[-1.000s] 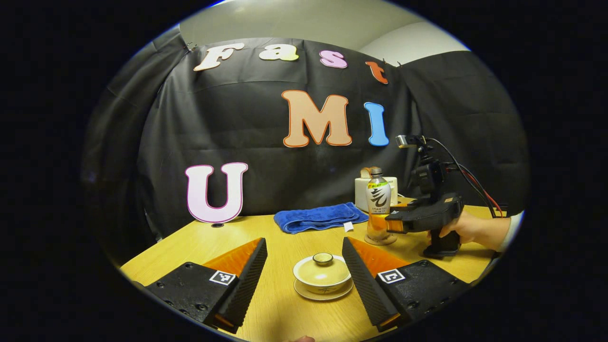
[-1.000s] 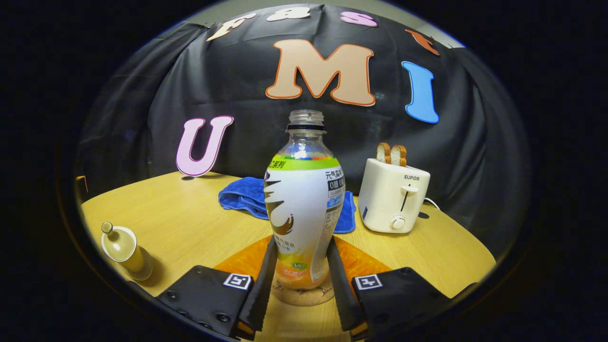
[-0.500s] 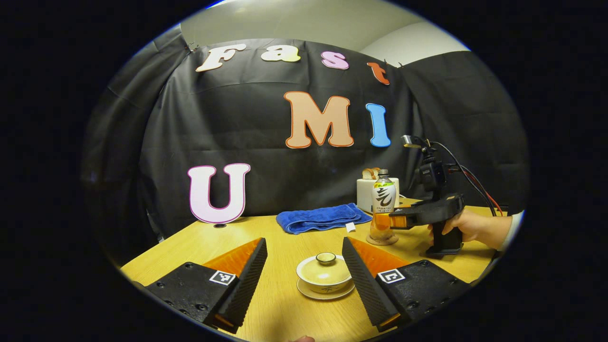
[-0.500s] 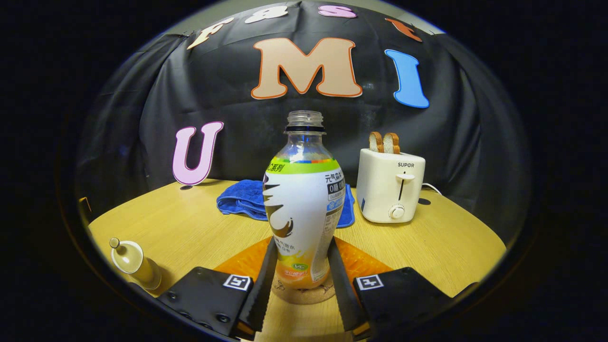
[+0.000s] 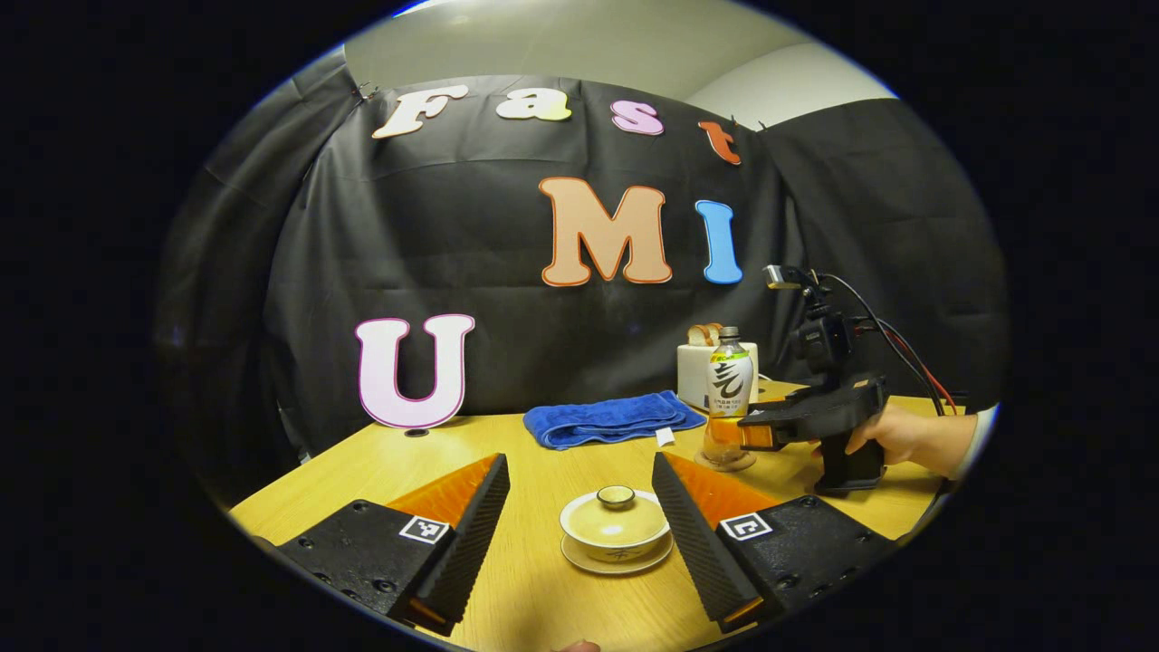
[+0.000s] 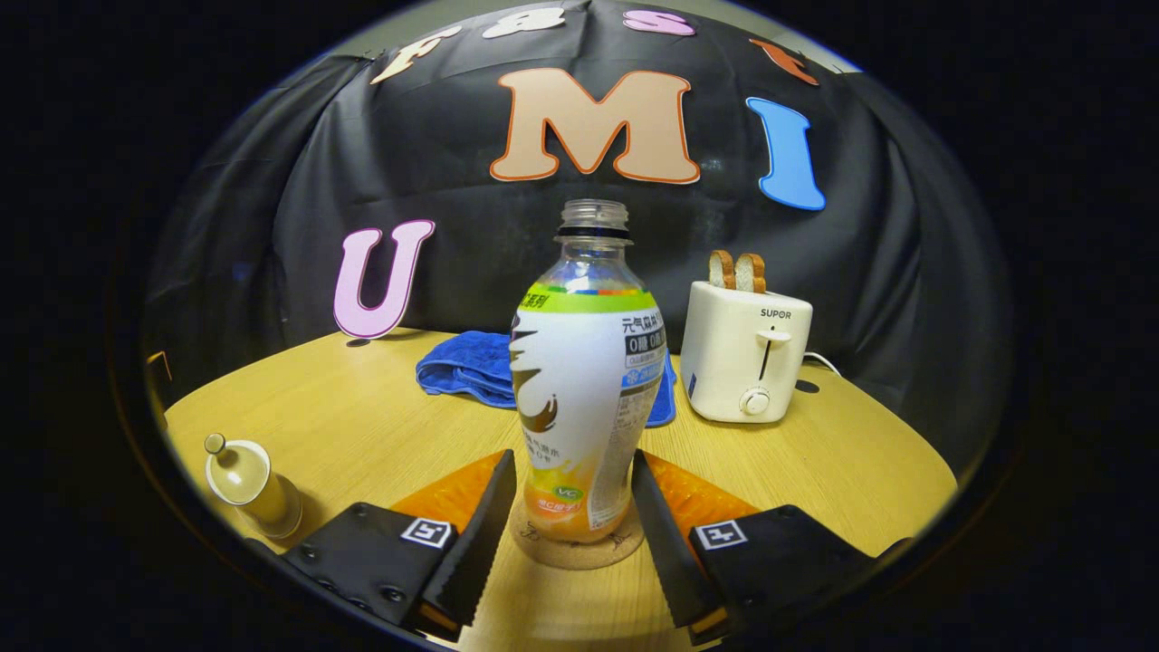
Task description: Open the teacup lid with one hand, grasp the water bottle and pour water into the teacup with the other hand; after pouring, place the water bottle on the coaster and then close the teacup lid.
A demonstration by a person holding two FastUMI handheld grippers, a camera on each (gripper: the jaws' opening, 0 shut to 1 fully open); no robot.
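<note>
Two open grippers: the water bottle (image 6: 584, 398) stands uncapped on the coaster (image 6: 577, 549), the right gripper (image 6: 566, 507) spread apart from its sides. The left gripper (image 5: 579, 507) gapes astride the lidded teacup (image 5: 616, 525) on the table (image 5: 380, 462). Risk: withdrawing carelessly may clip and topple the tall bottle.

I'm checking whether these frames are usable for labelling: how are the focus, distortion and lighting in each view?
Left gripper view: sharp, strong fisheye bending of the table edge; teacup evenly lit, lid on. Right gripper view: water bottle crisp on its coaster, soft glare on its clear neck; toaster clear; teacup warped at the rim.
</note>
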